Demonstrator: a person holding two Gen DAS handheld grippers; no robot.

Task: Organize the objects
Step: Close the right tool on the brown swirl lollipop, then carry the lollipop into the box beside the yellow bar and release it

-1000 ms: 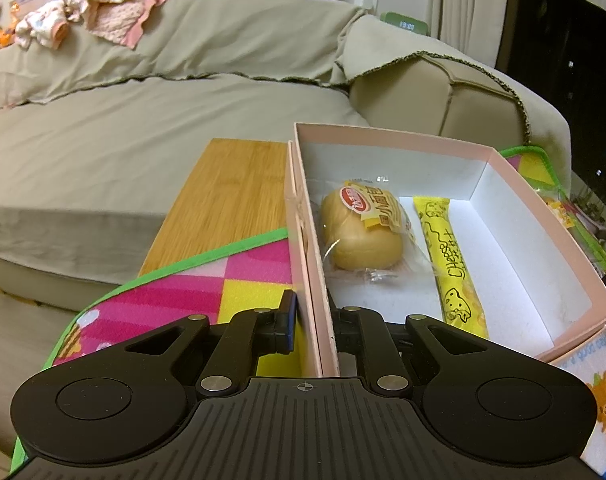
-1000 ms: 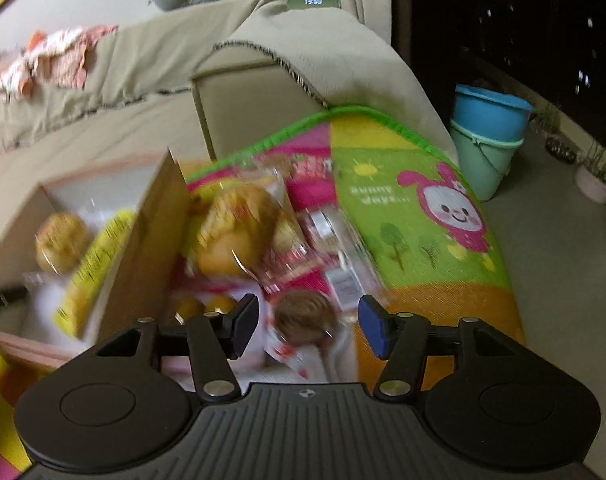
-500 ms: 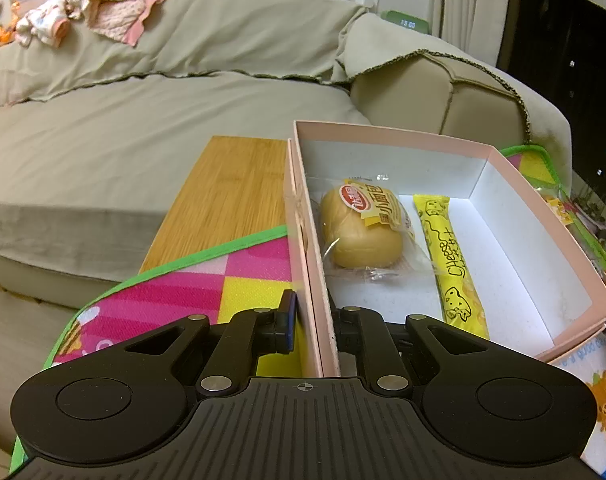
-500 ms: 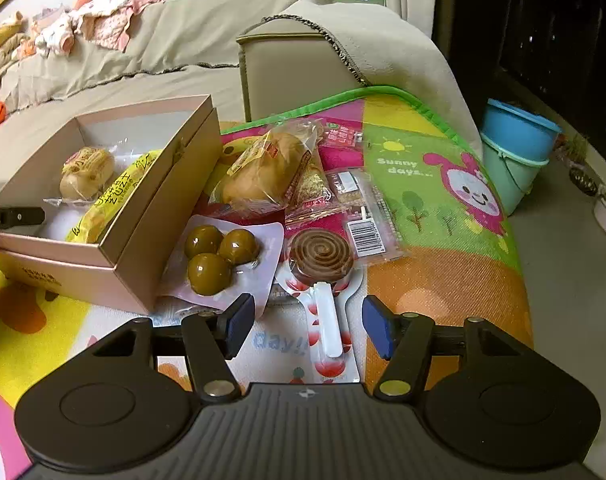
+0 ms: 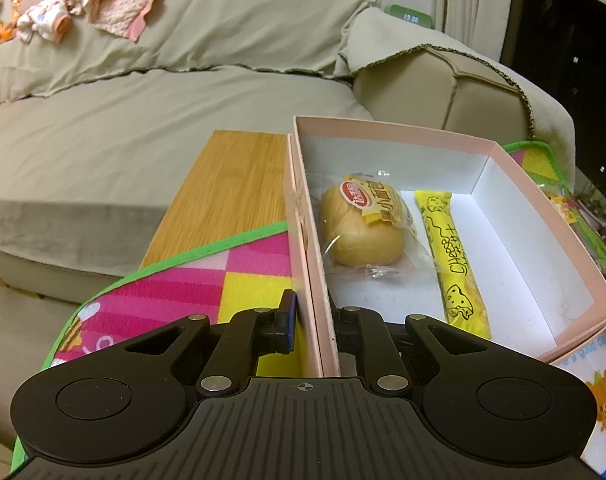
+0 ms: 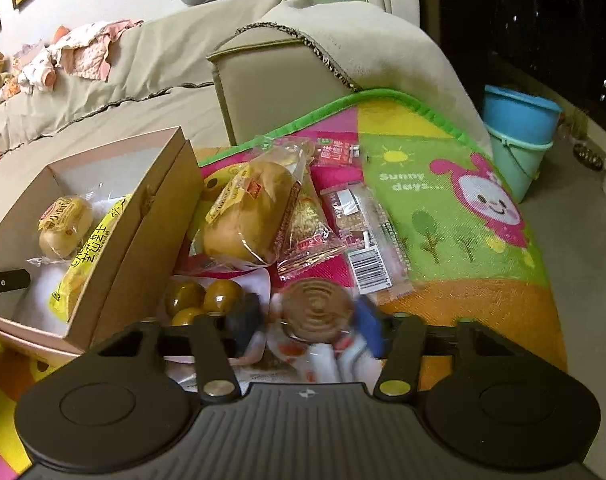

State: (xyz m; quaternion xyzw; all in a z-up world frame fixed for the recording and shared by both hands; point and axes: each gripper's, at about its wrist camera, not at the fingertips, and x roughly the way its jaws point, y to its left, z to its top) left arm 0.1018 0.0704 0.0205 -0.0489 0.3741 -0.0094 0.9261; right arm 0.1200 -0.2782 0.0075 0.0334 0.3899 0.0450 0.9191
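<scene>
Your left gripper [image 5: 312,322] clamps the pink box [image 5: 515,168] wall, while your right gripper [image 6: 309,322], its jaws just closing, straddles the swirl lollipop [image 6: 317,312] without visibly pressing it.

My right claw [image 6: 309,326] has dropped onto the swirl lollipop [image 6: 317,314], and its jaws have just been closing, now flanking the candy head close on both sides.

The right gripper [image 6: 309,326] shows motion-blurred fingertips, and the lollipop [image 6: 317,314] between them is smeared, so contact cannot be judged; its stick is hidden behind the gripper body. One green candy [image 6: 187,316] is partly covered. The pink box [image 5: 551,240] hides the left gripper [image 5: 313,322] inner pads.
</scene>
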